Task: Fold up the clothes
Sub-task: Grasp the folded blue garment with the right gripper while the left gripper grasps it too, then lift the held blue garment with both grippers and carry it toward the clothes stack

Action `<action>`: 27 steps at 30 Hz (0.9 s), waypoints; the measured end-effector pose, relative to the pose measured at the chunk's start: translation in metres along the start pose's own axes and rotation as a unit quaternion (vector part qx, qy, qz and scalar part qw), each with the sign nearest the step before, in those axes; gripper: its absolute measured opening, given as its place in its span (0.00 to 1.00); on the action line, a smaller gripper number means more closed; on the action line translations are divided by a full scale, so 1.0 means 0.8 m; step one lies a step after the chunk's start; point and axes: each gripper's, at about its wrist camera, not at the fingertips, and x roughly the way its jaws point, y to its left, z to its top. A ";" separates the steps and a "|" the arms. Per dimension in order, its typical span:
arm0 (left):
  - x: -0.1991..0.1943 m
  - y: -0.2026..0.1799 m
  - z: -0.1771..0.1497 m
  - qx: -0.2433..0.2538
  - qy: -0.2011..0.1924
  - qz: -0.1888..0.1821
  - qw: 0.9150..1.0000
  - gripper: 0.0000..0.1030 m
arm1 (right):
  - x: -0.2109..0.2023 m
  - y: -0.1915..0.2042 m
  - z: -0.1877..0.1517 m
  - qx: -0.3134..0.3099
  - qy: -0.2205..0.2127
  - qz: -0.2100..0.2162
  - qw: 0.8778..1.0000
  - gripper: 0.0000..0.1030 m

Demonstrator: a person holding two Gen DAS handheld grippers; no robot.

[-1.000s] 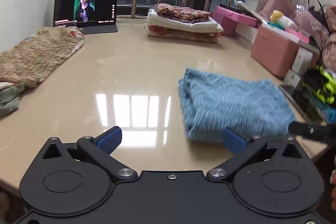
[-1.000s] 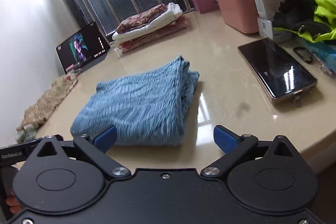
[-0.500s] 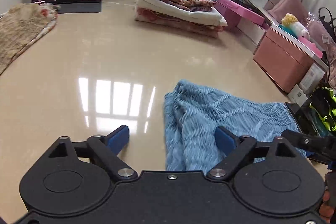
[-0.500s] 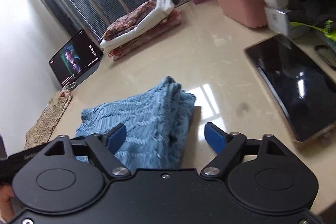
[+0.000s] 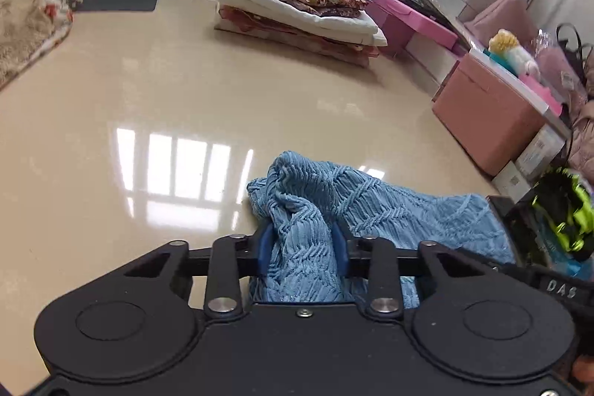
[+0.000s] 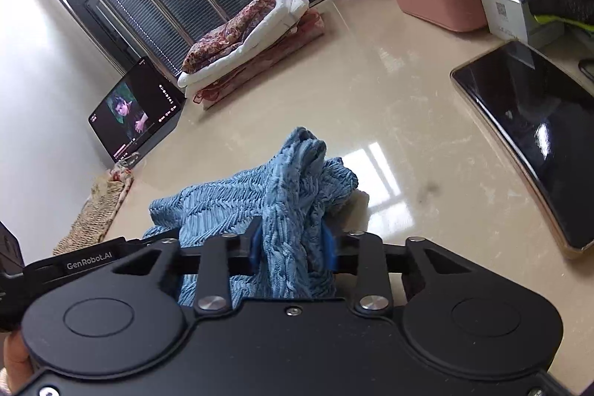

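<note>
The beige table [image 5: 260, 106] is taken up near its front edge by the folded blue knit garment [image 5: 389, 206], and a bunched end of it is pinched by each tool: the left gripper [image 5: 302, 249] is clamped on the garment's left end, the right gripper [image 6: 293, 249] on its right end. The jaws of both have just been closing, and cloth is seen gathered between the blue pads on each side. The main risk, as judged, is that only the upper layers are caught, so that a lift would let the lower layers sag and the existing fold would be undone; thick ribbed knit could also creep out of the pads if it is pulled unevenly. If the garment is carried toward the stack of folded clothes [image 5: 297, 13] at the far side, a dragging hem could be smeared across the glossy top. A smaller hazard is shown only in the right wrist view: a dark phone [image 6: 531, 136] lies just right of the garment and could be swept by trailing cloth. The pink storage box [image 5: 486, 117] and the plush toy [image 5: 510, 51] on it are seen more fully from the left wrist view.
</note>
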 end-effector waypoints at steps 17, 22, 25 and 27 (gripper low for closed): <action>-0.053 0.015 0.006 -0.030 -0.035 -0.049 0.998 0.15 | -0.023 0.026 -0.002 -0.003 -0.026 0.047 0.999 0.19; -0.075 0.016 0.007 -0.027 -0.053 -0.051 0.997 0.15 | -0.034 0.051 -0.001 -0.022 -0.034 0.062 0.997 0.19; -0.087 0.019 0.011 -0.028 -0.065 -0.053 0.996 0.15 | -0.040 0.065 0.001 -0.034 -0.040 0.066 0.996 0.19; -0.096 0.019 0.015 -0.027 -0.074 -0.054 0.995 0.15 | -0.042 0.074 0.005 -0.041 -0.043 0.070 0.996 0.19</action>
